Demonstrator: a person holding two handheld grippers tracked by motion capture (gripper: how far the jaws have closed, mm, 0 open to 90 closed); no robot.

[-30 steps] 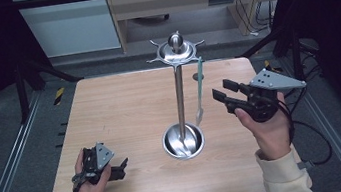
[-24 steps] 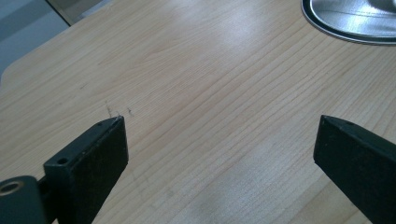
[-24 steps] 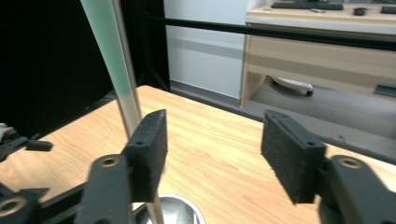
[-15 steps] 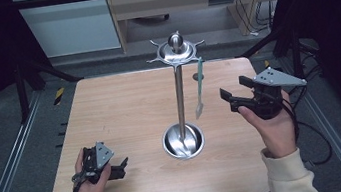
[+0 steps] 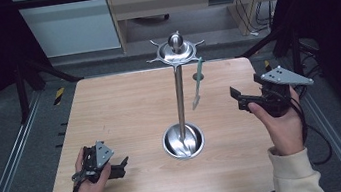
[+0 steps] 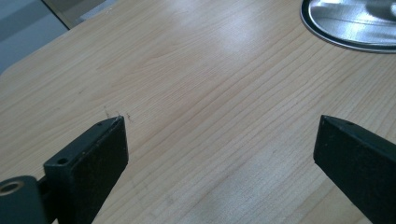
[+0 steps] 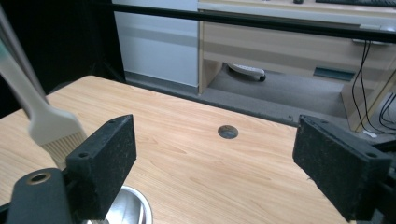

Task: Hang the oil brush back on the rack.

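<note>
A brush (image 5: pixel 197 83) hangs upright from a hook of the steel rack (image 5: pixel 179 97), its bristles down, at mid-table. The right gripper (image 5: pixel 240 98), jaws wide apart and empty, hovers just right of the brush and is likely the nearer to take it. The left gripper (image 5: pixel 118 167) rests low near the table's (image 5: pixel 119 108) front left, jaws also apart. The rack's pole and base bowl (image 5: pixel 183 140) stand just left of the brush.
</note>
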